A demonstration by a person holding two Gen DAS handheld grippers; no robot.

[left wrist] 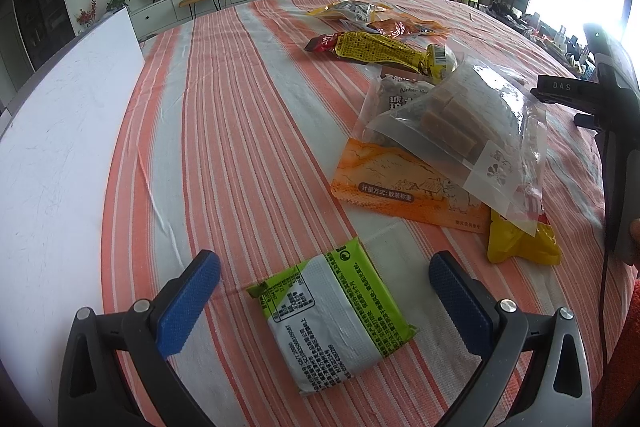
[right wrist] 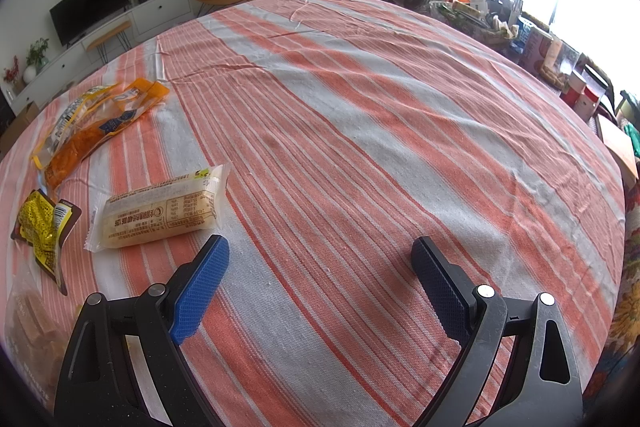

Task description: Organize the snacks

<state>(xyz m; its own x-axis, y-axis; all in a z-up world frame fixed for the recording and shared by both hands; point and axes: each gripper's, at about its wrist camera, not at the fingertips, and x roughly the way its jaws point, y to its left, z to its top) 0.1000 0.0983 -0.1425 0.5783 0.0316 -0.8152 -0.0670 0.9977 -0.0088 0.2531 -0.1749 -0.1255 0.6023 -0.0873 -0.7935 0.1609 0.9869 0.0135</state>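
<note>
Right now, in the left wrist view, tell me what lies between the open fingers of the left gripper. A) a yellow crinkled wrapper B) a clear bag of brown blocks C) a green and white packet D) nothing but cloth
C: the green and white packet lies flat on the striped cloth between the spread fingers of the left gripper, while the clear bag sits farther off on the pile.

Your cloth (right wrist: pixel 360 115) is orange-and-grey striped w/ thin white lines. Pads (left wrist: pixel 188 307) are blue, dimpled, on black frames. Nearest pack (left wrist: pixel 328 319): lime green & white w/ black print. Bag (left wrist: pixel 404 183): orange w/ line drawings. Wrapper (right wrist: pixel 40 227): yellow & brown. Roll (right wrist: pixel 160 211): pale cream.
</note>
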